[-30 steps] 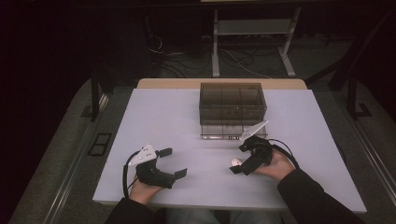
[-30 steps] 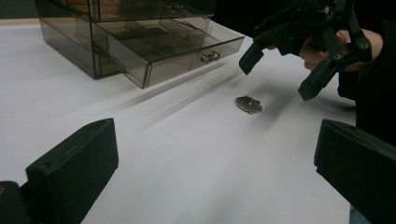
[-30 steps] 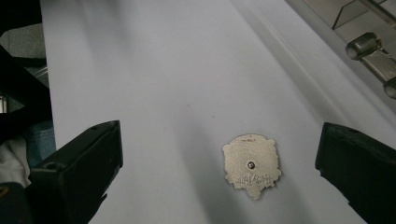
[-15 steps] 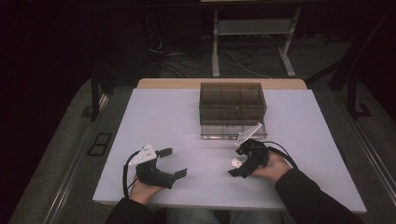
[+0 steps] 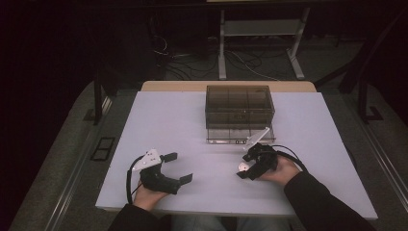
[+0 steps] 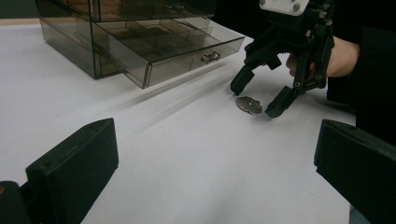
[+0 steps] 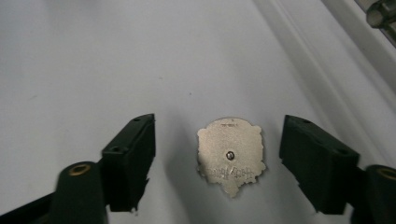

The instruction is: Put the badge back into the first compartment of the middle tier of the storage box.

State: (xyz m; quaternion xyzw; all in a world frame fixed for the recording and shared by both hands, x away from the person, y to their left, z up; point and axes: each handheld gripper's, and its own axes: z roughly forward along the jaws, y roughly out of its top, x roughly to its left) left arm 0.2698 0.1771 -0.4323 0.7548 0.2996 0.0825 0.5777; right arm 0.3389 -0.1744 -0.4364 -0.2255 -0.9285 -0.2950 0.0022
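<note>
Right gripper jaws spread wide, tips down at table, straddling a small flat metal badge; no contact visible. Badge lying flat, possibly face-down, engraving too blurred to read. Smoky drawer cabinet just beyond, bottom drawer pulled out. Left gripper agape, empty, well apart.
</note>
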